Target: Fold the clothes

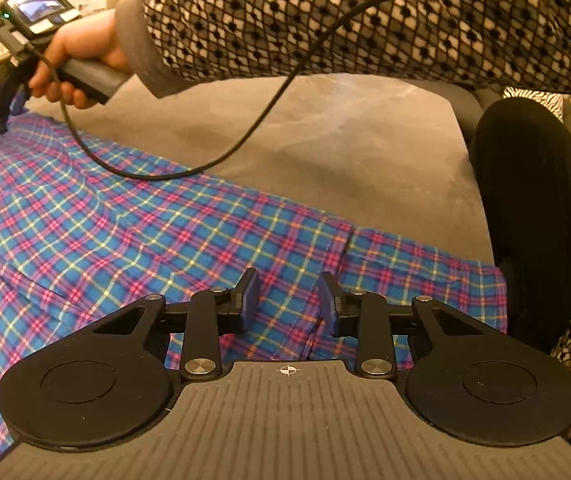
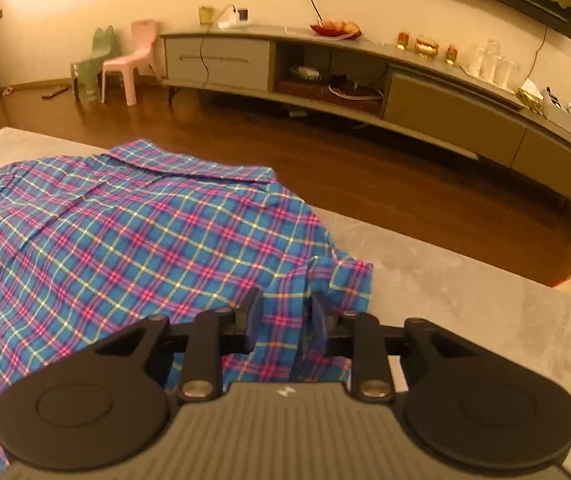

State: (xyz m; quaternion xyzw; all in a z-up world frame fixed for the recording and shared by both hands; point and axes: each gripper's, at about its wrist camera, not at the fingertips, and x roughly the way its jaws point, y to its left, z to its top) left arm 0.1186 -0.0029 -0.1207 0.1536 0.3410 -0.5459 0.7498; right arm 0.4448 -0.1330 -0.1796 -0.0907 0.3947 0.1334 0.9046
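A blue, pink and yellow plaid shirt [image 1: 125,220] lies spread on a grey padded surface [image 1: 325,140]. My left gripper [image 1: 289,292] hovers just over the shirt's near edge by a seam; its jaws stand apart with only flat cloth under them. In the left wrist view my right gripper [image 1: 1,120] sits at the far left, tips down on the shirt's far corner, held by a hand. In the right wrist view the right gripper [image 2: 285,308] is open over a bunched corner of the shirt [image 2: 125,232]. A raised fold stands between its fingers, which do not press on it.
A patterned sleeve [image 1: 365,20] and a black cable [image 1: 245,140] cross above the surface. A knee in black [image 1: 533,200] is at the right edge. Beyond the grey surface [image 2: 465,300] are a wooden floor [image 2: 365,168], a long low cabinet [image 2: 445,108] and small chairs [image 2: 133,60].
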